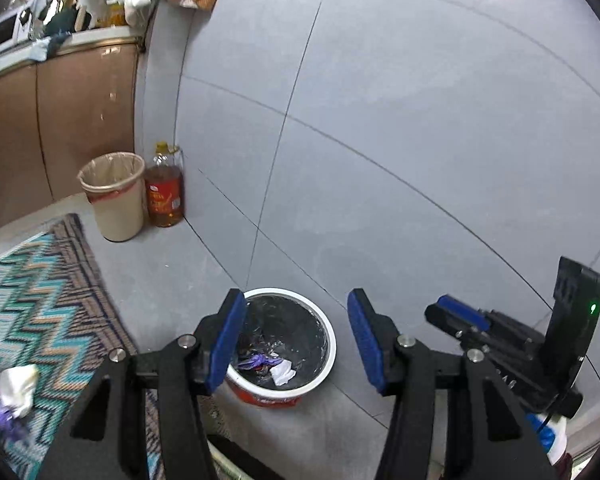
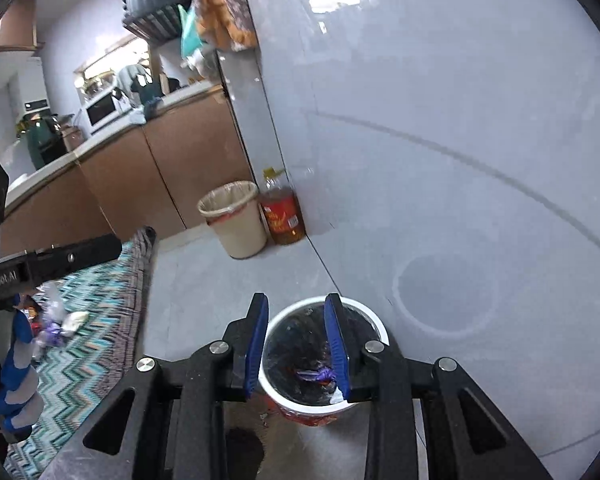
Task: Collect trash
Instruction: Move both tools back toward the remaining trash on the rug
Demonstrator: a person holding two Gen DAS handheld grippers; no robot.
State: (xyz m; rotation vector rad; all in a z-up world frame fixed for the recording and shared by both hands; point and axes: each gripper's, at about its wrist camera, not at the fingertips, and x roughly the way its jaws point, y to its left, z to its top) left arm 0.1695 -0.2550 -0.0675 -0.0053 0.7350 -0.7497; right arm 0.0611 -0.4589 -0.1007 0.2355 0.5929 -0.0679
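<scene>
A small white-rimmed bin with a black liner stands on the grey floor by the wall; a purple wrapper and a white crumpled scrap lie inside. My left gripper is open and empty above it. My right gripper is open and empty right over the same bin, with the purple wrapper below it. More trash lies on the zigzag rug: crumpled white and purple pieces, also in the right wrist view.
A beige lined bin and an oil bottle stand in the corner by brown cabinets. The rug lies left of the small bin. The tiled wall is close on the right.
</scene>
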